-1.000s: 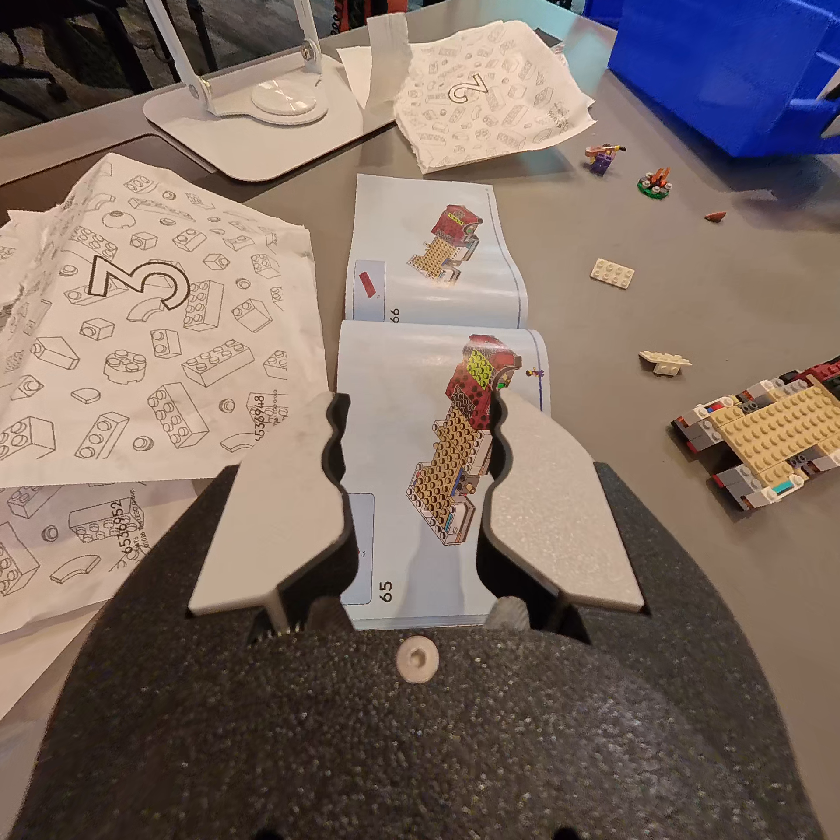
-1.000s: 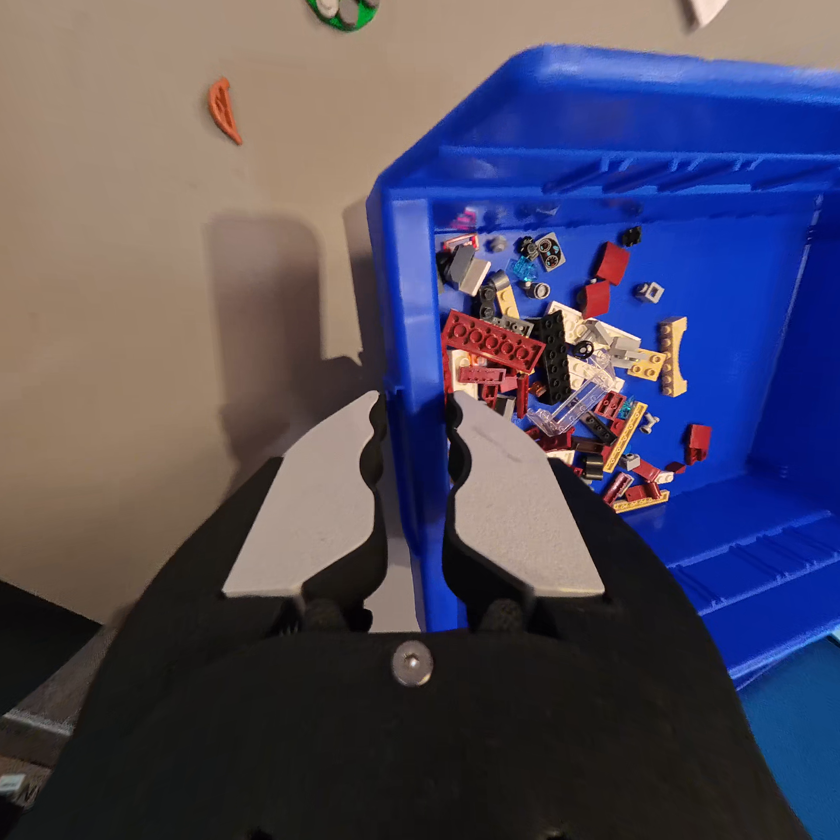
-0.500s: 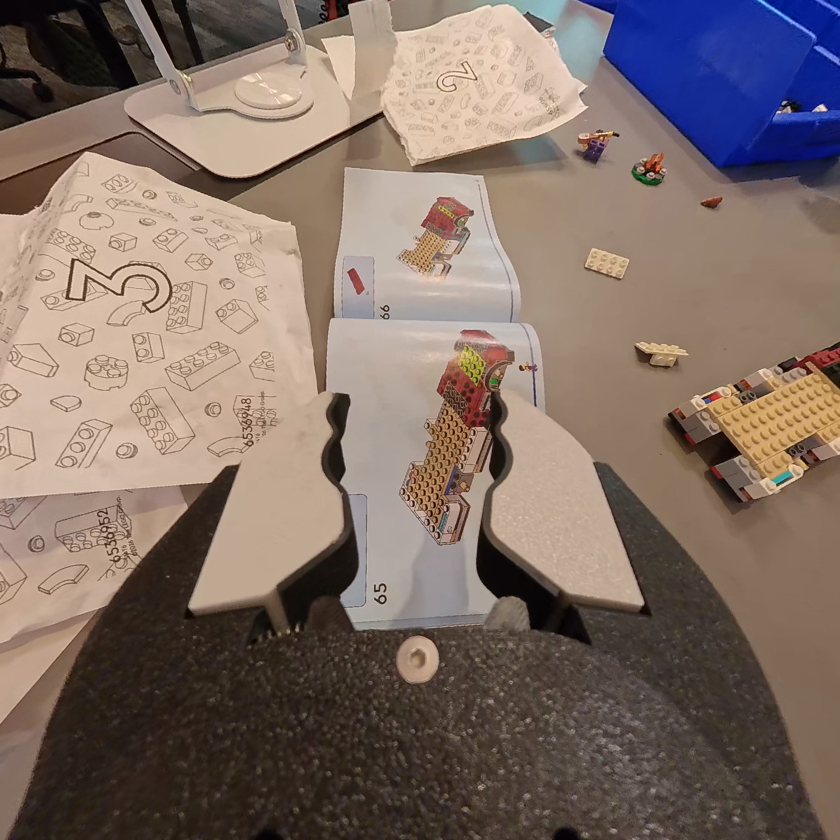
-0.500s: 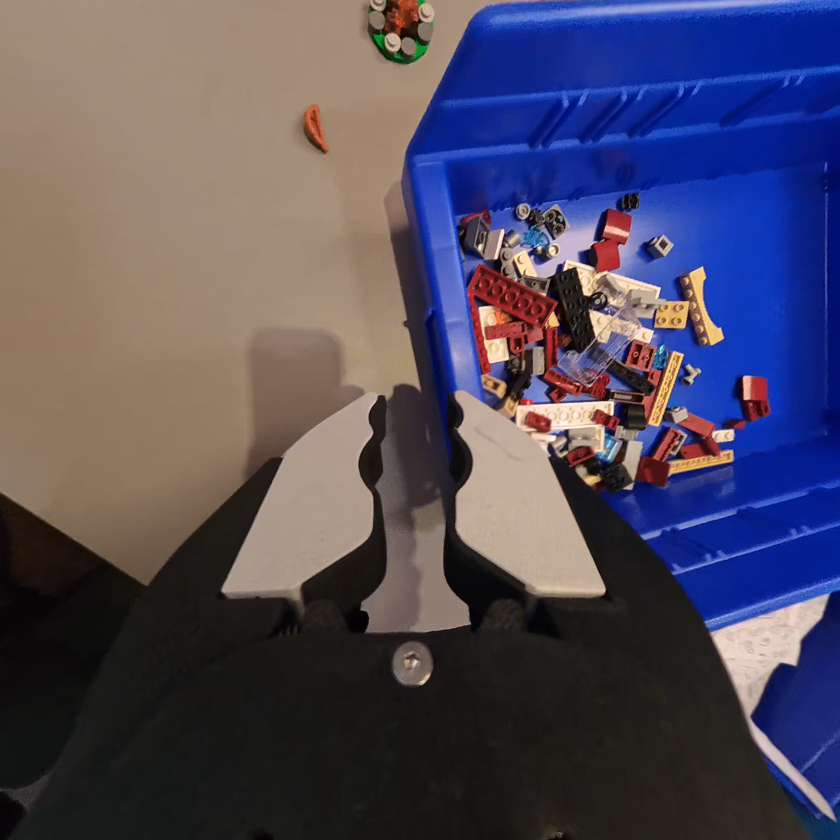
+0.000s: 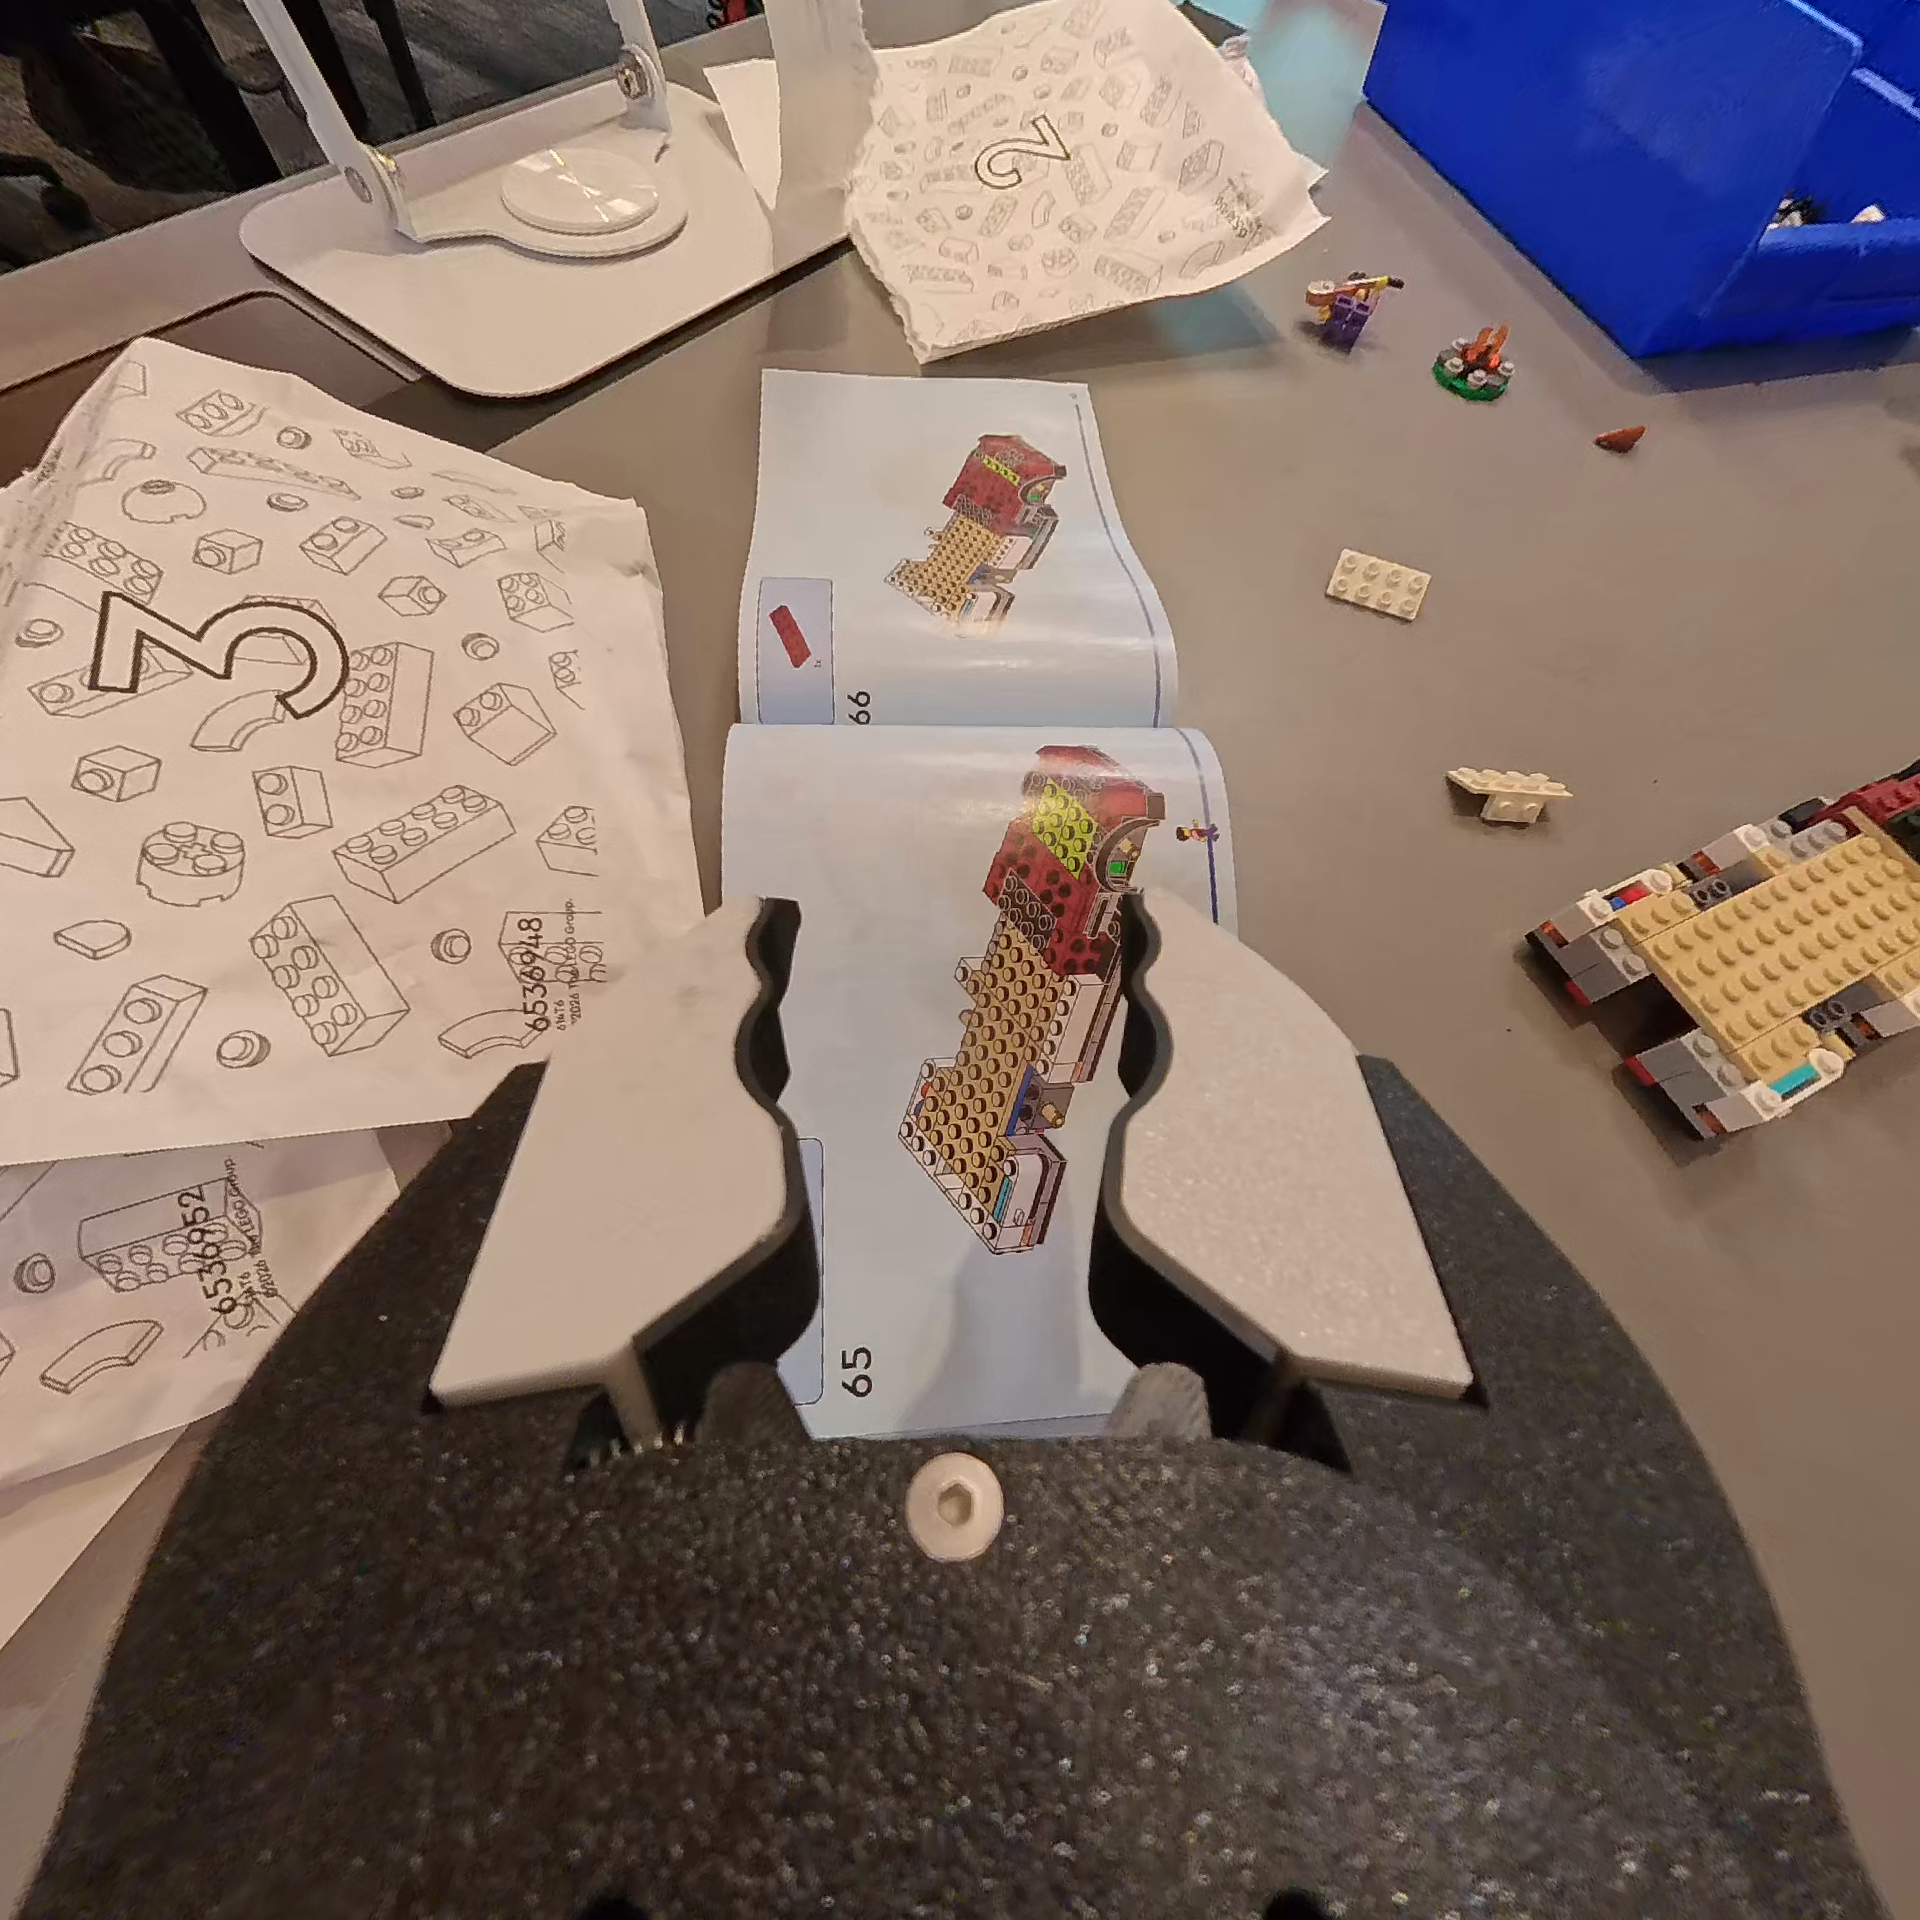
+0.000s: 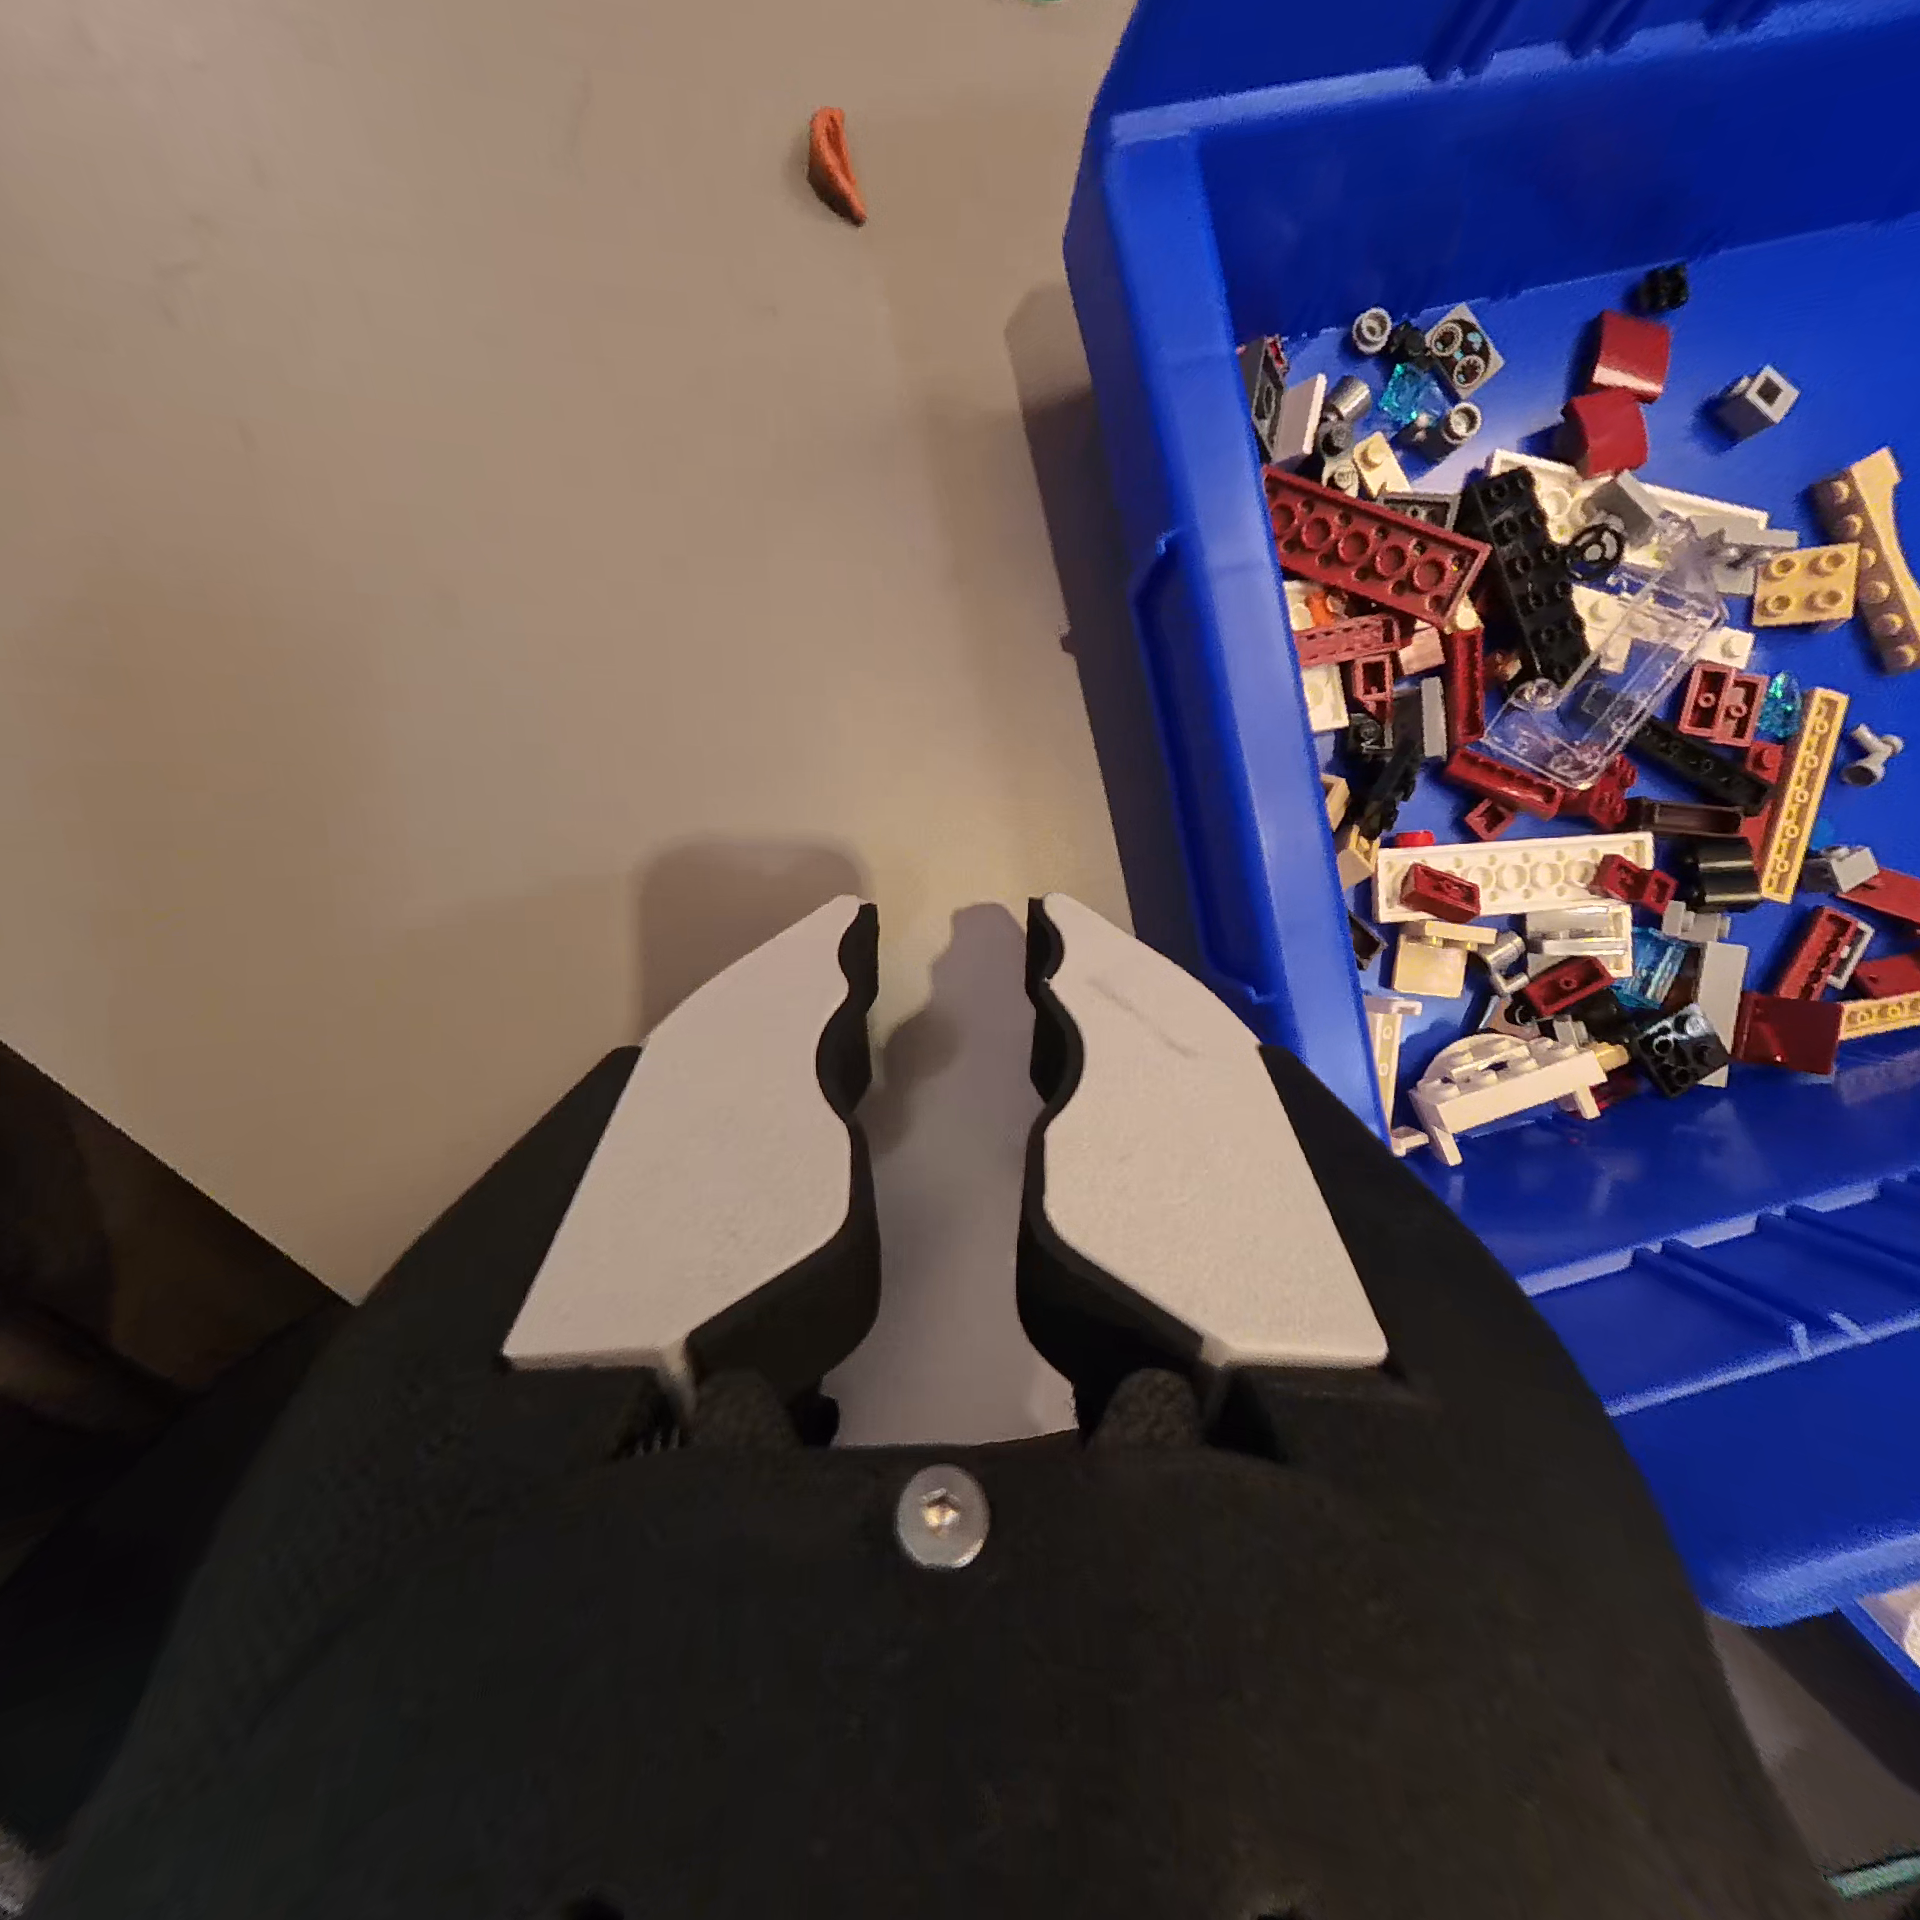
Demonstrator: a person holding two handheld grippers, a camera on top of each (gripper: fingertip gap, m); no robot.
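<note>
**Both grippers empty: one over the booklet, one beside the bin**

Table (image 5: 1558, 1299): grey, flat, carrying everything below.

Bin (image 6: 1174, 436): blue plastic, rigid walls, standing on the table to the right of the right gripper. It looks stiff enough to take by its rim or wall. Inside lies a heap of loose bricks (image 6: 1538, 727), dark red, black, white, tan and clear. These are small, hard and light, likely slippery on their smooth faces; each would be best pinched across two flat sides.

Paper bags (image 5: 291, 748): white, printed, crumpled, left of the booklet, with another farther off. Thin, soft, easily torn.

Booklet (image 5: 935, 1039): open, pale blue pages, curling up at the fold. Limp and light; a page edge is the only place to nip it.

Model (image 5: 1766, 966): a part-built tan and grey assembly, right of the booklet. Judged fragile: grip the base plate, not the attached parts.

Loose plates (image 5: 1377, 584): tan, well apart on the table. A small orange piece (image 6: 836, 166) lies alone near the bin.

Left gripper (image 5: 961, 914): jaws wide apart, nothing between them, above the booklet page; contact cannot be told.

Right gripper (image 6: 953, 914): jaws apart by a narrow gap, holding nothing, over bare table just beside the bin wall.
</note>
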